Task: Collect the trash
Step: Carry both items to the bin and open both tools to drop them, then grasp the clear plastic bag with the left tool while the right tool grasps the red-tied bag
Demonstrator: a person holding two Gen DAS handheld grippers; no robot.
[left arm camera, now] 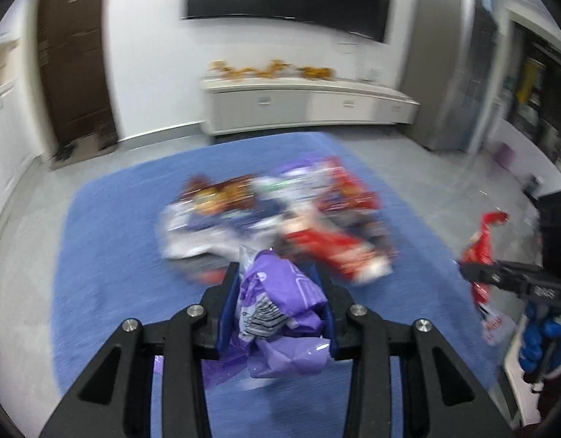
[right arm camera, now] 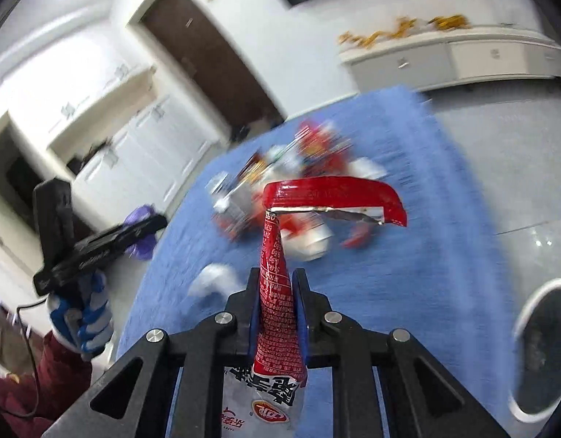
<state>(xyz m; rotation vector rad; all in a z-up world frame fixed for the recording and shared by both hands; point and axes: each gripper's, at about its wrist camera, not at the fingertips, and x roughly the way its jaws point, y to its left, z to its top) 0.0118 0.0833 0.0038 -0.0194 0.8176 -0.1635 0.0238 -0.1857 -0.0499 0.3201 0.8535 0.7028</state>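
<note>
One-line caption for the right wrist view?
Right tongs clamp a red snack wrapper above the blue rug.

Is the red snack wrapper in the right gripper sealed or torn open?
Torn open: the red foil snack wrapper shows a ragged silver edge along its top.

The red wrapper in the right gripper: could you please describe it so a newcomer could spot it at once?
Start at the blue rug on the grey floor, with its pile of wrappers. Nearer the camera, the right gripper pinches a long red wrapper that stands up between its fingers. Unlike the pile's pieces, it is lifted clear, its torn top folded sideways with a silver edge.
</note>
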